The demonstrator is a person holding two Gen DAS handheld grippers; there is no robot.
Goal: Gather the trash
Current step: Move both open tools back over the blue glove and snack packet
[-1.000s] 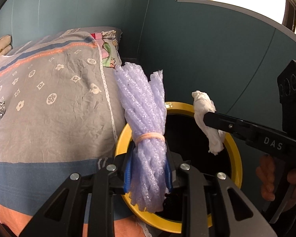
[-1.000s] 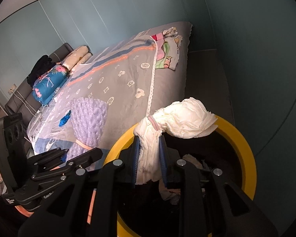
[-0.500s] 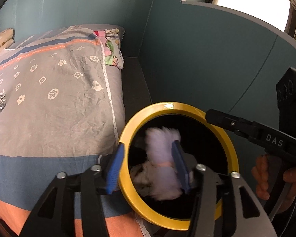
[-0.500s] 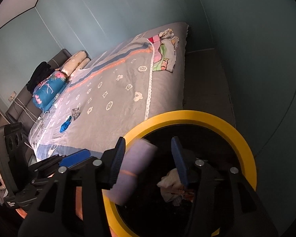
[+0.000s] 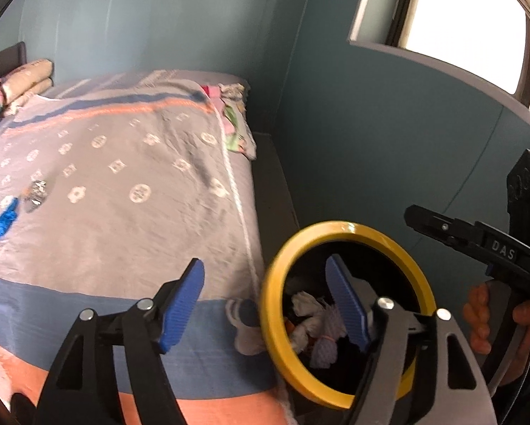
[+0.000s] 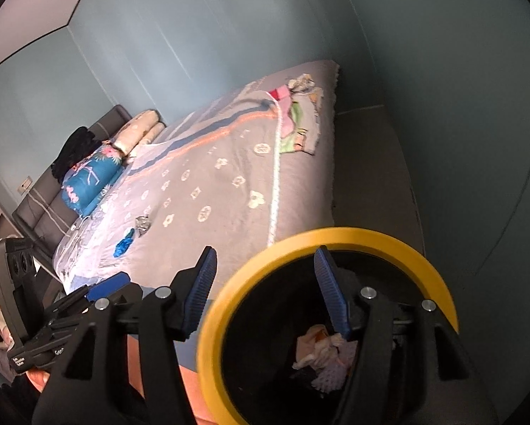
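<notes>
A black bin with a yellow rim [image 5: 335, 228] [image 6: 357, 235] stands beside the bed. Inside it lie the lilac foam bundle [image 5: 326, 347] [image 6: 335, 372] and crumpled white tissue [image 5: 305, 304] [image 6: 309, 349]. My left gripper [image 5: 265, 301] is open and empty, straddling the bin's near rim. My right gripper [image 6: 265, 287] is open and empty at the bin's edge; it also shows in the left wrist view [image 5: 470, 239]. A blue wrapper [image 5: 3, 219] [image 6: 124, 244] and a crumpled foil piece [image 5: 35, 191] [image 6: 142, 225] lie on the bed.
The bed [image 5: 123, 184] with a grey patterned cover fills the left. Pillows [image 6: 137, 134] and a blue floral roll [image 6: 87, 180] lie at its head, folded cloth [image 5: 234, 124] at the far corner. Teal walls close the right; a narrow floor strip [image 5: 275, 191] runs beside the bed.
Both grippers opened and dropped the foam bundle and the tissue into the bin. Both have since pulled back and swung toward the bed.
</notes>
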